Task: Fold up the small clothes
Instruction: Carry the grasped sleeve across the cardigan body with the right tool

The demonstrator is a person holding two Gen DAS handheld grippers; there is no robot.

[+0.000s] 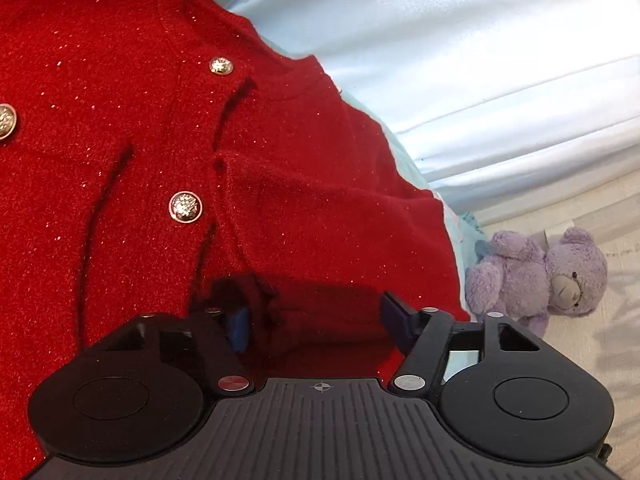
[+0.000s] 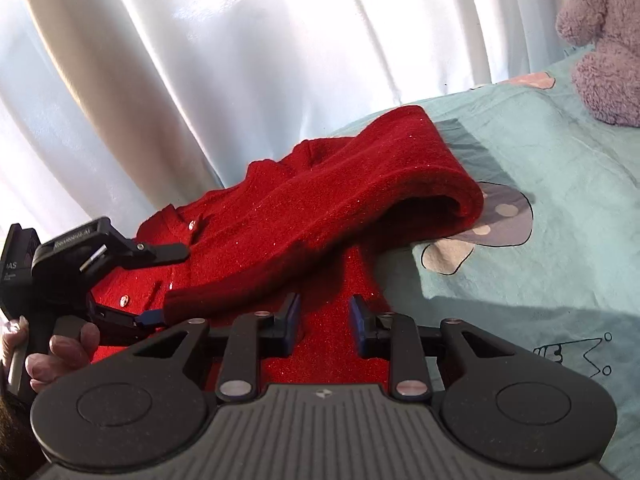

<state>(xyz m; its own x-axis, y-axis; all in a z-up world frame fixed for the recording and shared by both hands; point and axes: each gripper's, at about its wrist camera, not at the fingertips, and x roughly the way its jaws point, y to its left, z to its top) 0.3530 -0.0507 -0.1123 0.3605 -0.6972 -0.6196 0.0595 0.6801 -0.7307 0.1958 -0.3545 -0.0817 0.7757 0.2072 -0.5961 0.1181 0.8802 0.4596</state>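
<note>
A small red glittery cardigan [image 1: 160, 140] with gold buttons [image 1: 185, 207] lies on a pale teal bed sheet [image 2: 540, 208]. One sleeve [image 2: 360, 184] is folded across its body. My left gripper [image 1: 316, 320] is open just above the cardigan, with the sleeve cuff [image 1: 256, 300] against its left finger. From the right wrist view, the left gripper [image 2: 152, 284] sits at the cardigan's left side, held by a hand. My right gripper [image 2: 324, 320] is open and empty over the cardigan's lower part.
A purple teddy bear [image 1: 540, 276] lies beside the cardigan on the bed; it also shows in the right wrist view [image 2: 604, 48]. A white curtain [image 2: 240, 60] hangs behind the bed. The sheet has mushroom prints [image 2: 480, 228].
</note>
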